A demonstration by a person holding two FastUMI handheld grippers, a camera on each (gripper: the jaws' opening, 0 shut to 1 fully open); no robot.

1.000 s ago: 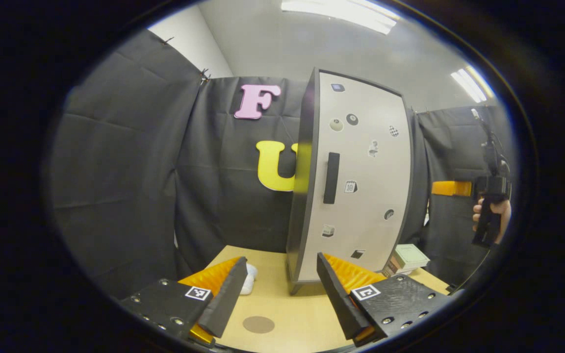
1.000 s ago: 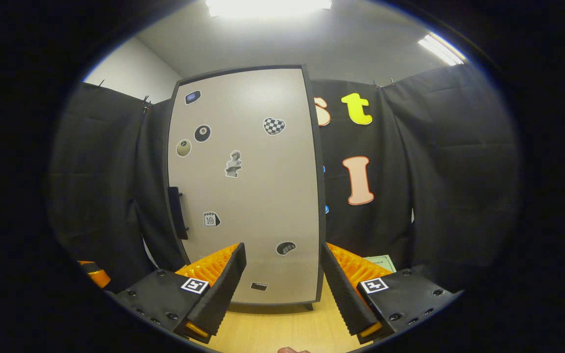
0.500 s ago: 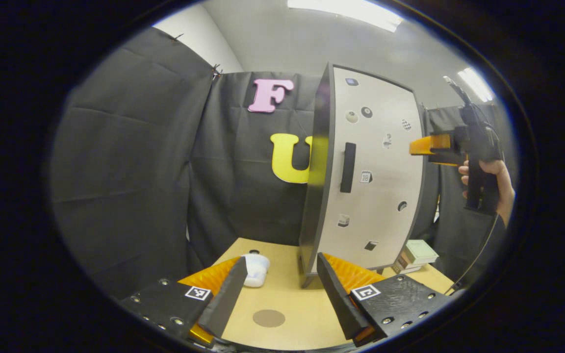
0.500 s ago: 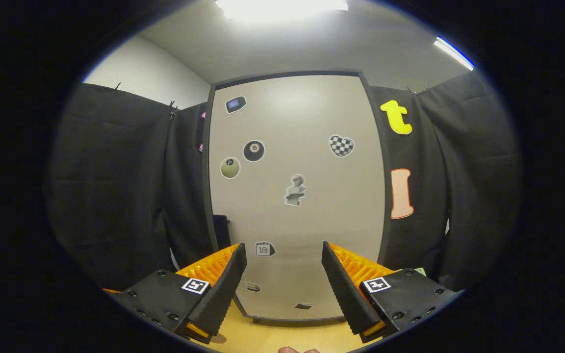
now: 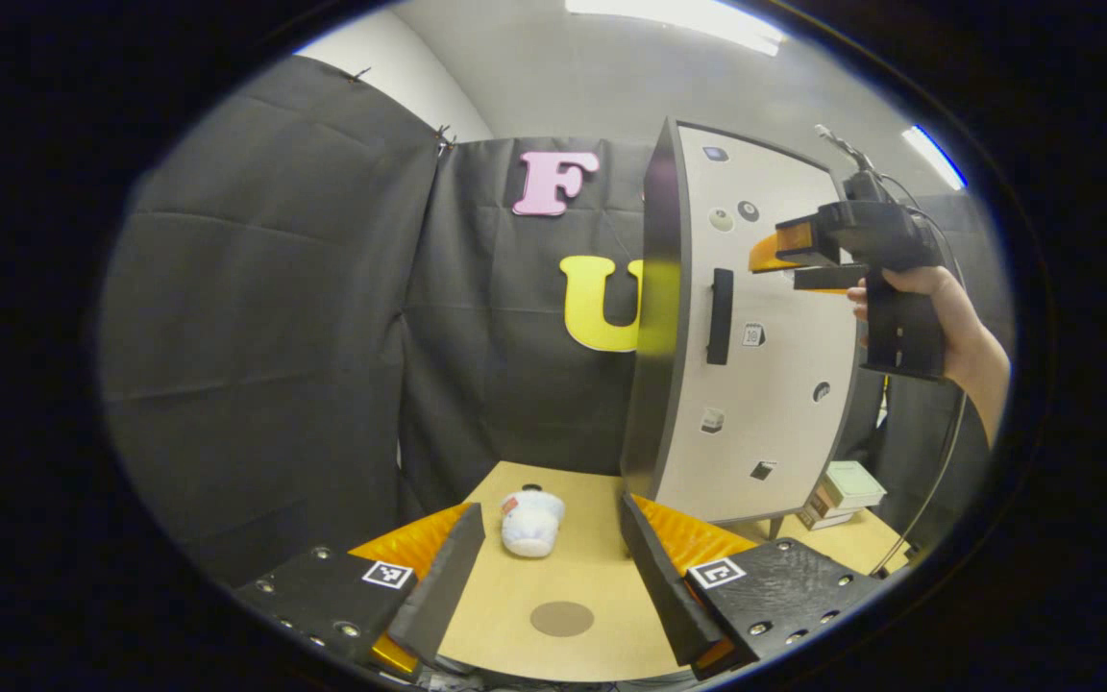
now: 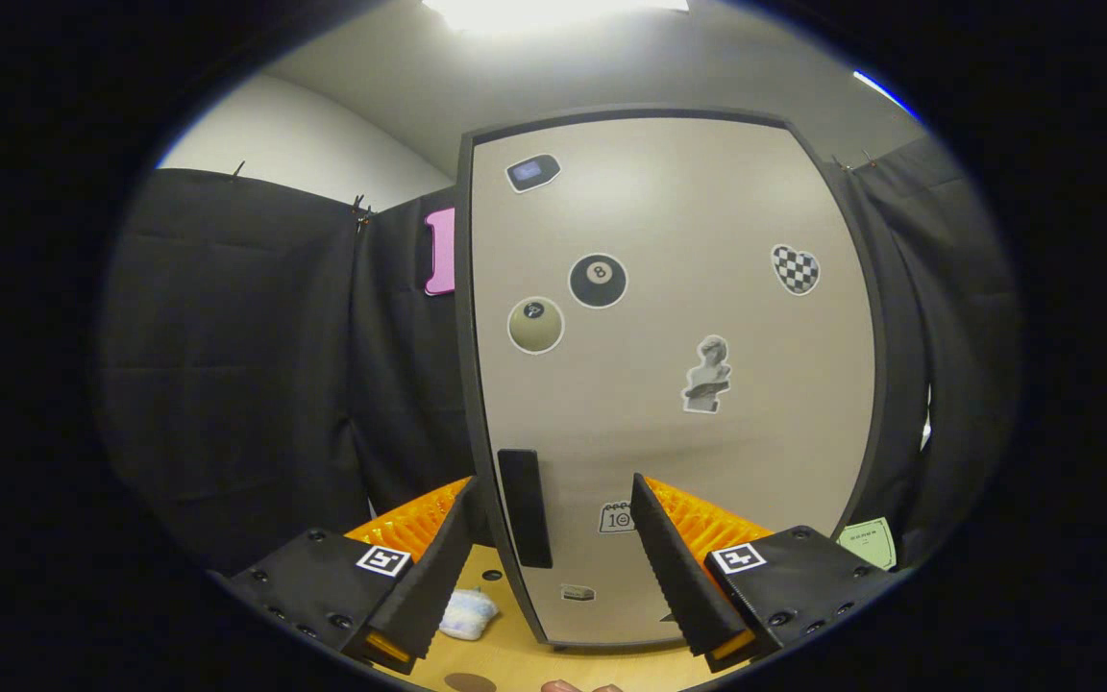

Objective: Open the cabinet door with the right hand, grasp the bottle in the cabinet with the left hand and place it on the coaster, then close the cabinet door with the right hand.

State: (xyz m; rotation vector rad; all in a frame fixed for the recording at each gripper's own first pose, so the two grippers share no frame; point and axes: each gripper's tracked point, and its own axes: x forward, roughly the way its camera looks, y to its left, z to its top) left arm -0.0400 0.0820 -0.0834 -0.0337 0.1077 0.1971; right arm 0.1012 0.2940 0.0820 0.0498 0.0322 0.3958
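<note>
The cabinet (image 5: 755, 384) stands on the table with its pale stickered door (image 6: 669, 384) shut, so the inside is hidden. The black vertical handle (image 5: 720, 315) sits near the door's left edge. A hand holds my right gripper (image 5: 779, 264) level with the handle's top, just right of it and close to the door. In the right gripper view the handle (image 6: 525, 507) lies between the open fingers of the right gripper (image 6: 553, 567), nearer the left one. My left gripper (image 5: 549, 577) is open and empty, low over the table. The brown round coaster (image 5: 561, 618) lies between its fingers.
A white soft lump (image 5: 531, 509) lies on the wooden table (image 5: 515, 634) behind the coaster, left of the cabinet. It shows again as the white lump (image 6: 467, 613). A stack of books (image 5: 842, 490) sits right of the cabinet, near a green booklet (image 6: 866, 541).
The right gripper has risen and moved left and in toward the door, bringing the handle between its fingers in its view. The left gripper has shifted, so the cabinet sits farther right.
</note>
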